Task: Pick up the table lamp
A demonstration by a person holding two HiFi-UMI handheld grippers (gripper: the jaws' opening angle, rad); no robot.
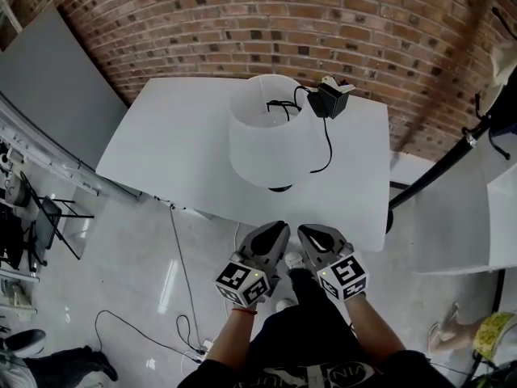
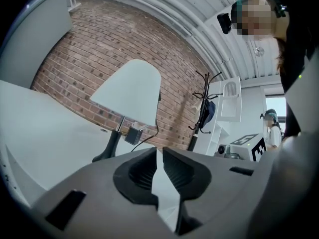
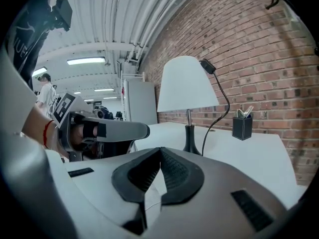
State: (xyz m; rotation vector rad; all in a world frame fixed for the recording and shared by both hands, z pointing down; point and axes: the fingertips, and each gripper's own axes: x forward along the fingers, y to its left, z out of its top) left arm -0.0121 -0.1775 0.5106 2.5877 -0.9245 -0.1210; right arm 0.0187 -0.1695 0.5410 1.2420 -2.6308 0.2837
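Table lamp (image 1: 266, 148) stands seemingly just inside the table's (image 1: 161, 152) near edge.

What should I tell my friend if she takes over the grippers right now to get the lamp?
Left gripper: jaws all but together, nothing between them.
Right gripper: jaws shut, empty.
Both are side by side, short of the white table's near edge, and point toward the table lamp.
The lamp stands upright on the table. Its black cord loops beside a black pen holder.
Done: nothing yet; the lamp is untouched.
Left: open the jaws, reach in, probably grip the thin stem or the base, then lift, minding the cord.
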